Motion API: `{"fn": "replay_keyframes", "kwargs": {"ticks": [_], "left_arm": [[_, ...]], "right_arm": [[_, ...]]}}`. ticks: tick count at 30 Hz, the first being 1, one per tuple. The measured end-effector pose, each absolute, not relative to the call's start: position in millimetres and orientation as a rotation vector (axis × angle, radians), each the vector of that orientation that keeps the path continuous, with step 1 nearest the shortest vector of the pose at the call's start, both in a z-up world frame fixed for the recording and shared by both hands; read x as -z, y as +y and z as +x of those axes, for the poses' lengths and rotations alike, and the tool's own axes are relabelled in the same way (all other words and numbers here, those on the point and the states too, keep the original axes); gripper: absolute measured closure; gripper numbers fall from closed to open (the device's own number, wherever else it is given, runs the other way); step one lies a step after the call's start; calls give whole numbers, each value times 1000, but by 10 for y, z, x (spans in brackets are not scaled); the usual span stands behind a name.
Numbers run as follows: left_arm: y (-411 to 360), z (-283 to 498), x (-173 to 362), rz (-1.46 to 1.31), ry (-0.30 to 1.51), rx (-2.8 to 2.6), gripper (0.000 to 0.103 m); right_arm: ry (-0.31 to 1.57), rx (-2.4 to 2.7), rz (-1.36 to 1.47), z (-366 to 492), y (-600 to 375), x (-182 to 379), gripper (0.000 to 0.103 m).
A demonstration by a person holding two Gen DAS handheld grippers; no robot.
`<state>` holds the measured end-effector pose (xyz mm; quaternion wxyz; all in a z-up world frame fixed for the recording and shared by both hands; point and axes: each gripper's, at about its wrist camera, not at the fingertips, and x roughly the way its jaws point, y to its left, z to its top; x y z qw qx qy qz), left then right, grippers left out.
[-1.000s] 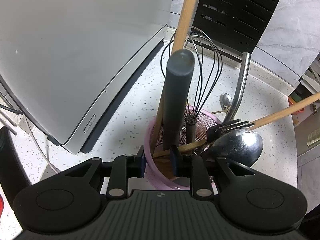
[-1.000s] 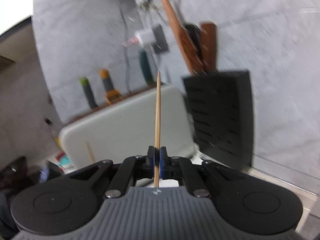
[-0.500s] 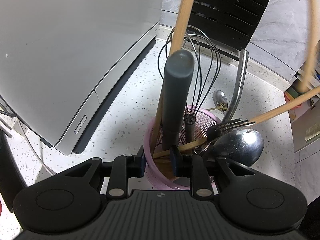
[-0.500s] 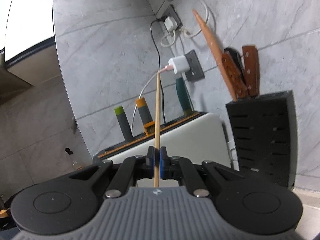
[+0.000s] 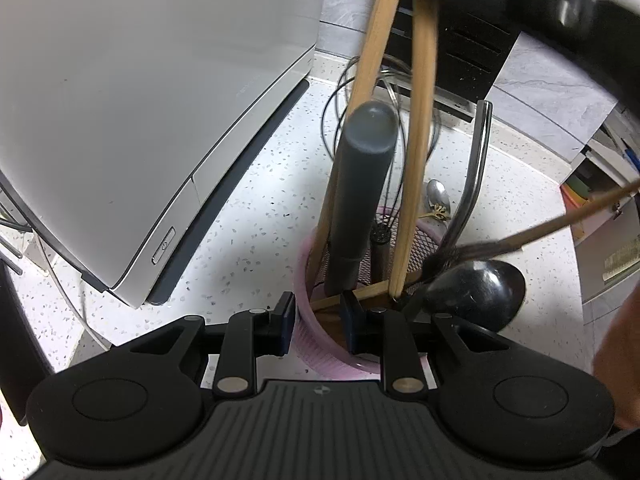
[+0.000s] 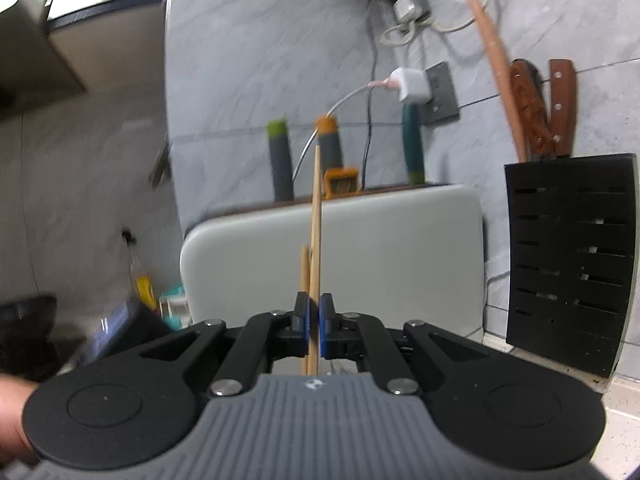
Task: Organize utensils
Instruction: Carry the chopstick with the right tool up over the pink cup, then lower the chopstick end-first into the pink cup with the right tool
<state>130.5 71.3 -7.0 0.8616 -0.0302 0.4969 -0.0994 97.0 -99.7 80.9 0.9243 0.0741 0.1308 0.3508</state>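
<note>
My left gripper point(image 5: 318, 320) is shut on the near rim of a pink mesh utensil holder point(image 5: 308, 340). The holder stands on the speckled counter. In it are a thick grey handle point(image 5: 360, 184), a wire whisk point(image 5: 380, 236), a wooden handle point(image 5: 372, 40), a metal handle point(image 5: 472, 184), a large spoon point(image 5: 480, 292) and a thin wooden stick point(image 5: 560, 220). My right gripper point(image 6: 314, 320) is shut on a wooden chopstick point(image 6: 316, 240). In the left wrist view that chopstick point(image 5: 416, 160) comes down from the top with its tip inside the holder.
A white-grey appliance point(image 5: 140, 100) fills the left. A black knife block point(image 6: 568, 264) stands behind the holder by the wall. A small spoon point(image 5: 438, 196) lies on the counter beyond the holder. A hand point(image 5: 616, 360) shows at the right edge.
My right gripper has carried the chopstick sideways and down, and the chopstick now reaches into the holder in the left wrist view. The left gripper has kept still on the rim.
</note>
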Motion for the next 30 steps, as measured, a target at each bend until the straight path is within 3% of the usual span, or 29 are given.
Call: {"fn": "replay_keyframes", "kwargs": {"ticks": [5, 27, 30], "left_arm": [[751, 1289, 62, -71, 1039, 211, 72], [584, 1285, 25, -34, 1044, 177, 73], [556, 1270, 20, -13, 1040, 168, 68]], "right_arm": [[323, -774, 110, 900, -1009, -751, 103], [661, -826, 81, 934, -1092, -585, 102], [746, -834, 110, 1011, -1101, -528, 102]]}}
